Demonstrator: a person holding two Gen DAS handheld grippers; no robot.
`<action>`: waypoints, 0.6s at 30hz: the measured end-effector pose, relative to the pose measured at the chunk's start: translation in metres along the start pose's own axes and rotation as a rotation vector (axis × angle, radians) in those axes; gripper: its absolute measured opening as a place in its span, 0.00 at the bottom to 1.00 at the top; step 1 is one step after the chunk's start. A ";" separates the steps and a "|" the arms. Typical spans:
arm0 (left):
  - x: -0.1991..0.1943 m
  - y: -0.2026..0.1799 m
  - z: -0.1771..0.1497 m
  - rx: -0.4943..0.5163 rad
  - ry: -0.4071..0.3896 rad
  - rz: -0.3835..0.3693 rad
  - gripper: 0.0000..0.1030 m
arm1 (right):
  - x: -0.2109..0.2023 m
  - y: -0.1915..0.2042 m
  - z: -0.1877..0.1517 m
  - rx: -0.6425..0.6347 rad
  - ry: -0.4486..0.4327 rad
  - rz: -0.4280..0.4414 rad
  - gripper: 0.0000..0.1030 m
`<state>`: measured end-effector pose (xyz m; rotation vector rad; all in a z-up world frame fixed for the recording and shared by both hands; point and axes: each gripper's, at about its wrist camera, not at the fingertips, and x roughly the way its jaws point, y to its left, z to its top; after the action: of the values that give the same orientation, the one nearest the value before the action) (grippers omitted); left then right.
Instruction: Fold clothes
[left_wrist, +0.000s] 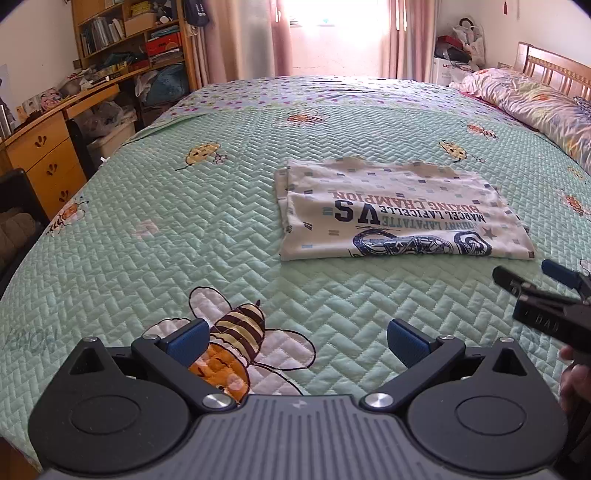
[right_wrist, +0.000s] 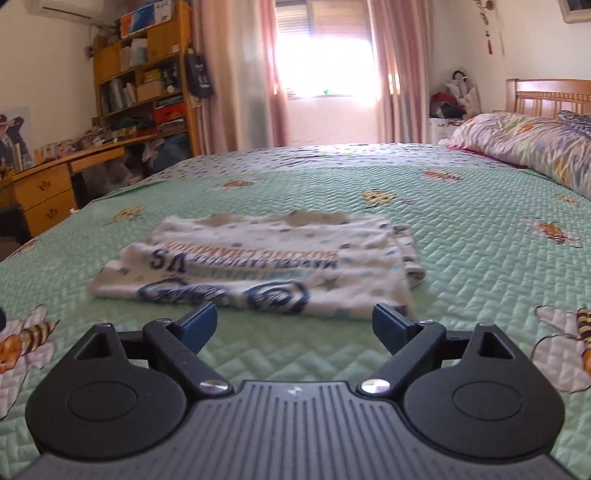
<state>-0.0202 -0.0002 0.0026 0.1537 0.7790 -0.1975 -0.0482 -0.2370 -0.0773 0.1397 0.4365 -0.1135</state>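
The folded shirt (left_wrist: 399, 214) lay flat on the bed (left_wrist: 184, 221). Both tongs, left (left_wrist: 295, 341) and right (right_wrist: 294, 325), stood apart and empty just short of the shirt's near edge, apparently positioned for another fold.

Black left gripper (left_wrist: 295, 341): blue pads (ridged grey base), silver screws.

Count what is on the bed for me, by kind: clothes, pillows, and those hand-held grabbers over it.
Clothes: 1, a folded white T-shirt on the green bedspread
Pillows: 1, the flowered pillow by the headboard
Grabbers: 2, the left gripper and the right gripper, both with fingers apart
Total: 4
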 end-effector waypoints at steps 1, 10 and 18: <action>-0.001 0.000 0.000 -0.001 -0.002 0.001 0.99 | 0.000 0.004 0.000 -0.006 0.005 0.010 0.88; 0.004 0.000 0.001 0.001 0.005 -0.001 0.99 | 0.006 0.020 0.008 -0.032 0.004 0.031 0.88; 0.008 0.004 0.001 -0.004 0.012 -0.003 0.99 | 0.015 0.030 0.011 -0.042 0.009 0.043 0.88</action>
<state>-0.0131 0.0022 -0.0028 0.1500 0.7917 -0.1981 -0.0262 -0.2107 -0.0706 0.1087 0.4447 -0.0614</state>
